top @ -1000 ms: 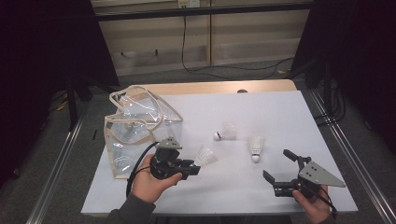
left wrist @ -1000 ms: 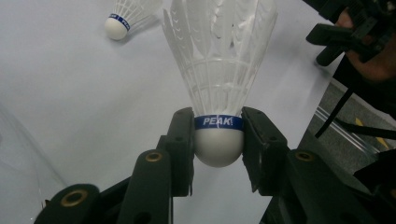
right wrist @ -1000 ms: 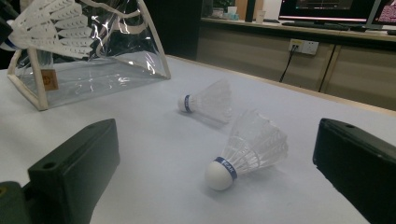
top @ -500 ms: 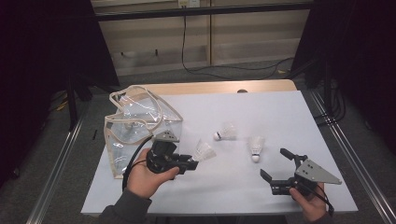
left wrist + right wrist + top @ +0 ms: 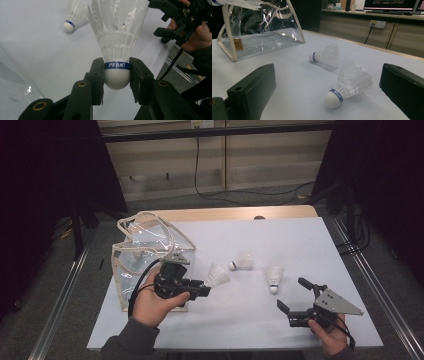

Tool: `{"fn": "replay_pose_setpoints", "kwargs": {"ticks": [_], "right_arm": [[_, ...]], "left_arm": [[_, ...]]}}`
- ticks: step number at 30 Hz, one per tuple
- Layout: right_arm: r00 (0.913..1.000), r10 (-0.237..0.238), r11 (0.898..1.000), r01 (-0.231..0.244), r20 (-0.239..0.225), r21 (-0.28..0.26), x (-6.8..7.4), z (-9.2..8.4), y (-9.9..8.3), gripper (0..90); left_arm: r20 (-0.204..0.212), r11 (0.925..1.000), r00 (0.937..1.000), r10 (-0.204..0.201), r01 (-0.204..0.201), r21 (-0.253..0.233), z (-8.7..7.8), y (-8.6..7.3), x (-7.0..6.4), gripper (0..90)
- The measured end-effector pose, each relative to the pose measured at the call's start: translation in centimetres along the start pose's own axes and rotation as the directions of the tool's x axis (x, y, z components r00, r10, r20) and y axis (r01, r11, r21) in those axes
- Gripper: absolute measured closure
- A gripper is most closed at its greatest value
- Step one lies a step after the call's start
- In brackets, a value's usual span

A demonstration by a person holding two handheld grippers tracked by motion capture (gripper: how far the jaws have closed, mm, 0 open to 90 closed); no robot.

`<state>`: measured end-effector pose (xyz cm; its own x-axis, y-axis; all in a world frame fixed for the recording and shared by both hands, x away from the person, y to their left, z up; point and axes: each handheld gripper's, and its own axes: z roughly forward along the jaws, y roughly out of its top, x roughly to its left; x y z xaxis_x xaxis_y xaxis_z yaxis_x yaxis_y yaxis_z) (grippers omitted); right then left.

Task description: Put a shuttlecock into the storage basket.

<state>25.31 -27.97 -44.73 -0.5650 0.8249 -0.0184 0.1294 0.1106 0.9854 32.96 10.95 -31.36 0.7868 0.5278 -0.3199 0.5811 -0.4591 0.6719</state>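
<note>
My left gripper (image 5: 200,289) (image 5: 116,78) is shut on the cork base of a white shuttlecock (image 5: 217,276) (image 5: 116,47) with a blue band, held above the table beside the clear plastic bag (image 5: 145,255) (image 5: 259,32). Two more shuttlecocks lie on the white table: one (image 5: 242,261) (image 5: 73,16) (image 5: 324,57) near the middle, another (image 5: 274,277) (image 5: 348,85) to its right. My right gripper (image 5: 295,295) (image 5: 327,90) rests open near the table's front right. The second shuttlecock lies just ahead of its jaws, untouched.
The clear bag with white trim stands open at the table's left side. The white table (image 5: 300,240) has a wooden strip along its far edge. Metal rails run along both sides, and cables lie on the floor behind.
My left gripper has lifted the shuttlecock off the table and drawn it up and slightly left, toward the bag. The right gripper has stayed put.
</note>
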Motion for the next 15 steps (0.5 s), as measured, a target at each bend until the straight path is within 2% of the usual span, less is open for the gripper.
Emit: {"fn": "replay_pose_setpoints", "kwargs": {"ticks": [15], "right_arm": [[0.9999,0.004,1.000,-0.004,0.015,0.001,-0.1,-0.6,-0.1,0.3]], "left_arm": [[0.011,1.0000,0.9999,-0.004,0.004,0.002,-0.7,2.0,0.1,65.7]]}}
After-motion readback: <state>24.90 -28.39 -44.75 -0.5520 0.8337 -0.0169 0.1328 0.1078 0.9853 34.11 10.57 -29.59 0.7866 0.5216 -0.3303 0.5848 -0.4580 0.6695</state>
